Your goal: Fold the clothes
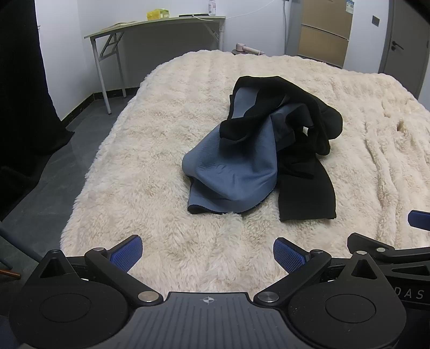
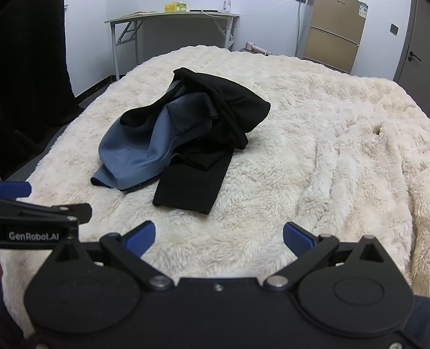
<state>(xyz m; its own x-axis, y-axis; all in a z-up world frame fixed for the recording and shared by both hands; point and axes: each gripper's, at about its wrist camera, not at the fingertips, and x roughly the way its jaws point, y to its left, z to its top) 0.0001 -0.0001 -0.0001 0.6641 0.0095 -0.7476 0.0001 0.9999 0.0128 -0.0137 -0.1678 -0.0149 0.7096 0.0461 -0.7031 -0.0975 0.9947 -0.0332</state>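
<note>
Now, left gripper [image 1: 207,253]: held low over the near edge of the bed, pointing forward across it, its two blue-padded fingers spread wide with nothing between them.
Right gripper [image 2: 219,237]: level with the left and just beside it, aimed the same way, fingers likewise wide apart and empty; its side shows at the right edge of the left wrist view.
Garment [image 1: 264,150]: a crumpled black piece of clothing with a blue-grey lining turned outward, lying in a heap near the middle of the cream fleece blanket [image 1: 150,150].
Garment relative to grippers: ahead of both, apart from the fingertips; slightly right of centre for the left gripper, left of centre for the right gripper [image 2: 185,134].
Nearest part: a flat black end of the garment [image 2: 188,188] reaches toward the grippers.
Background: a folding table [image 1: 156,24] stands against the far wall.
</note>
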